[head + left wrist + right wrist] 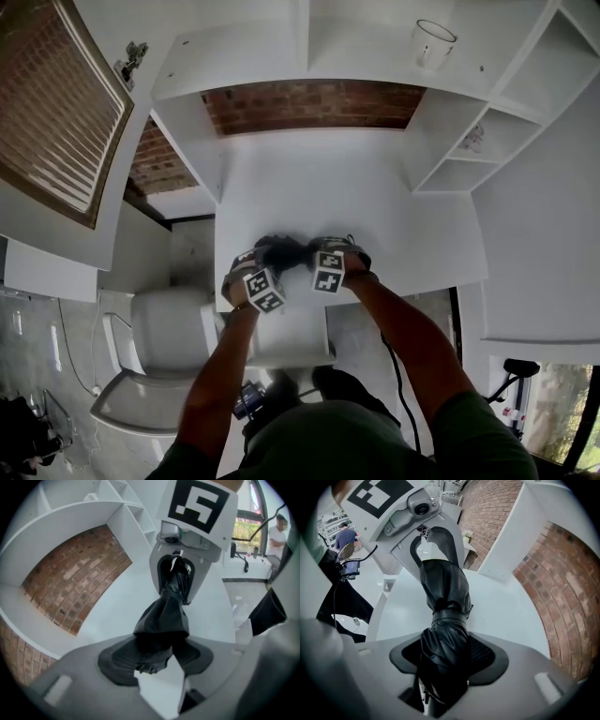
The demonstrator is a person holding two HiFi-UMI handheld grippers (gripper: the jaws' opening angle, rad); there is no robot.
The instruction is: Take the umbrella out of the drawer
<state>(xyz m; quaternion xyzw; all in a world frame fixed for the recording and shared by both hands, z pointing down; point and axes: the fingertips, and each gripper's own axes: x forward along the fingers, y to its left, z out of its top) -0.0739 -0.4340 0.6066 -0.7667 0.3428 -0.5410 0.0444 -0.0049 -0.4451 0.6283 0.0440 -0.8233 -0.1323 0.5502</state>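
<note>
Left gripper [272, 251], right gripper [323, 247], both clamped

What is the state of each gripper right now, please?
Left gripper: closed on the umbrella.
Right gripper: closed on the umbrella.

No words, numbers or brand names are legible anywhere; the only signs are black-and-white square markers on the cube [264, 290] of the left gripper [158, 660] and the cube [329, 272] of the right gripper [447, 660]

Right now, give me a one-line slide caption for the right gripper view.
Right tool and left tool grip opposite ends of a folded black umbrella over the white desk.
</note>
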